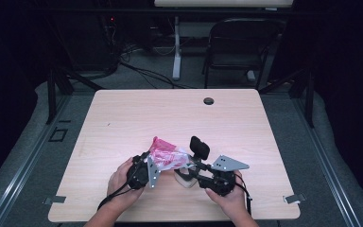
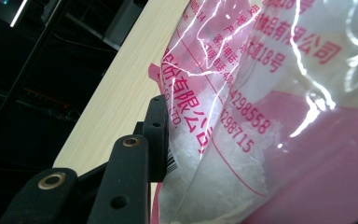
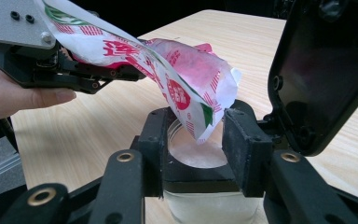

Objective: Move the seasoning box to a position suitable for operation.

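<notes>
At the near middle of the table (image 1: 123, 113), a clear plastic bag (image 1: 166, 157) is tipped over a jar (image 3: 200, 158), its cut corner pointing down into the jar's mouth. The bag is thin, glossy film, creased and reflective, printed in pink-red with Chinese characters, the Latin letters "CO.,LTD.", the digit strings "4298558" and "298715", and a small barcode; green edging and a round red emblem show near the spout end. White granular crystals sit inside it.

The jar is round and translucent with a black collar; a pale, powdery white fill lies level below the rim. A black hinged lid (image 3: 324, 70), smooth and rounded, stands open just to the jar's right in the right gripper view.

The left gripper (image 1: 144, 174), left of the jar, is clamped on the bag; one jaw presses flat against the film, the other is hidden behind it. The right gripper (image 3: 200, 149) has a matte black pad on either side of the jar's collar; whether the pads press on it cannot be told.

The table is pale wood-grain laminate with a round cable hole (image 1: 208, 100) far behind the jar.
</notes>
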Available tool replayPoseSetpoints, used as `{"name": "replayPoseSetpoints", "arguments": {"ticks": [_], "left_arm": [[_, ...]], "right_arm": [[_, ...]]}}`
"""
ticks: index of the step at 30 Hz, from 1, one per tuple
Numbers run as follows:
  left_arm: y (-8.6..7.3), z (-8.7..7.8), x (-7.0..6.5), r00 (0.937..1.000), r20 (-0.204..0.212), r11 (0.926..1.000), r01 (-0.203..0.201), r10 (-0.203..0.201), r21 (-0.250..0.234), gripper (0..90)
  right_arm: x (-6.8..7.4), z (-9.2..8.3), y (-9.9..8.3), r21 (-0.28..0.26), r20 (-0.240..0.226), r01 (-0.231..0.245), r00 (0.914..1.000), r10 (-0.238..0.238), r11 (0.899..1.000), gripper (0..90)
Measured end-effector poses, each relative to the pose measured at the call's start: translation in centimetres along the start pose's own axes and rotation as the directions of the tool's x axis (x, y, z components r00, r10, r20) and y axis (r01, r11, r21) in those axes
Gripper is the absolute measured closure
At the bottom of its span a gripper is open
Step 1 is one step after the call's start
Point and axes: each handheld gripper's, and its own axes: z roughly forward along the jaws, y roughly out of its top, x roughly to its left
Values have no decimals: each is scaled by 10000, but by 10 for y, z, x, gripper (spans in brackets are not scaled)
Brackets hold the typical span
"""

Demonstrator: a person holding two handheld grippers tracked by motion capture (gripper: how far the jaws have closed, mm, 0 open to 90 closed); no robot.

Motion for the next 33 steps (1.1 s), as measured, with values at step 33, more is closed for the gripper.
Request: {"name": "replayPoseSetpoints", "arguments": {"ticks": [33], "left_arm": [[-16, 3, 9, 9607, 1711, 9749, 2225, -2184, -49, 694]], "right_arm": [[-2, -3, -1, -292, 127, -206, 9997, 209, 9994, 572]]}}
